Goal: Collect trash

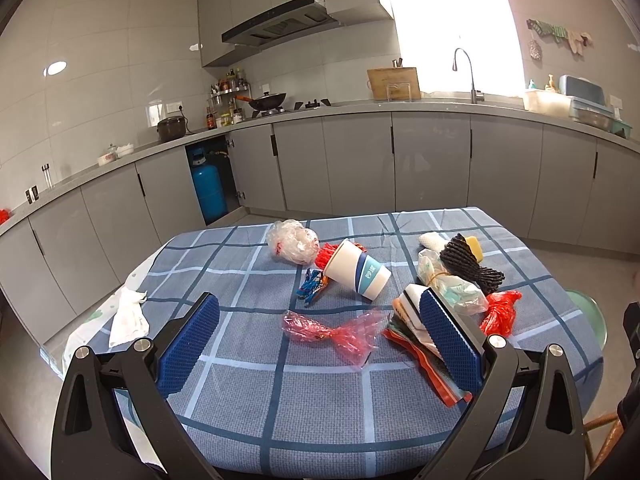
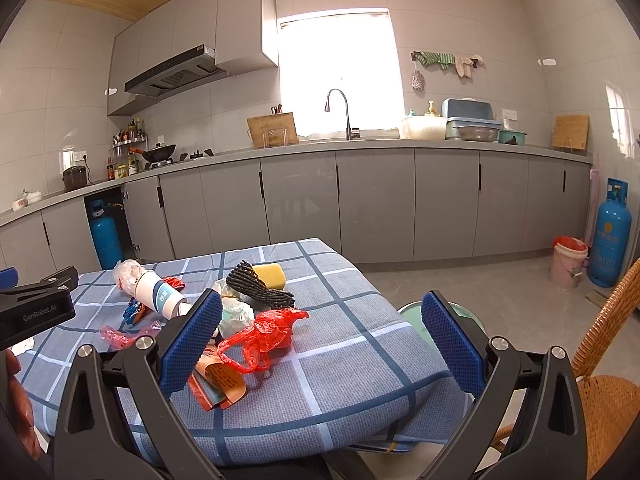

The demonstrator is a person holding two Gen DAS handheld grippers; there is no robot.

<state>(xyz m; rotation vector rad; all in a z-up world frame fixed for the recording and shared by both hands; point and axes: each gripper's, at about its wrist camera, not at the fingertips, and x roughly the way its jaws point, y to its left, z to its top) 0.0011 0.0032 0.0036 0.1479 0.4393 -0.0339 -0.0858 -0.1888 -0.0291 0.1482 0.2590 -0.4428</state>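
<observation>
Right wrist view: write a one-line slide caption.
Open right gripper hovers over a checked tablecloth strewn with trash.

The right finger (image 1: 450, 338) of the left gripper (image 1: 320, 340) covers part of the flat wrappers (image 1: 416, 350), so their full outline cannot be read. The print on the paper cup (image 1: 358, 272) is too small to make out. Beyond the cup, the crumpled clear bag (image 1: 292, 242) hides whatever it holds. In the right wrist view, the left finger (image 2: 192, 344) of the right gripper (image 2: 320, 344) covers the cup's (image 2: 156, 294) rim. The bench (image 2: 352, 364) runs under both grippers, its near edge unseen.
</observation>
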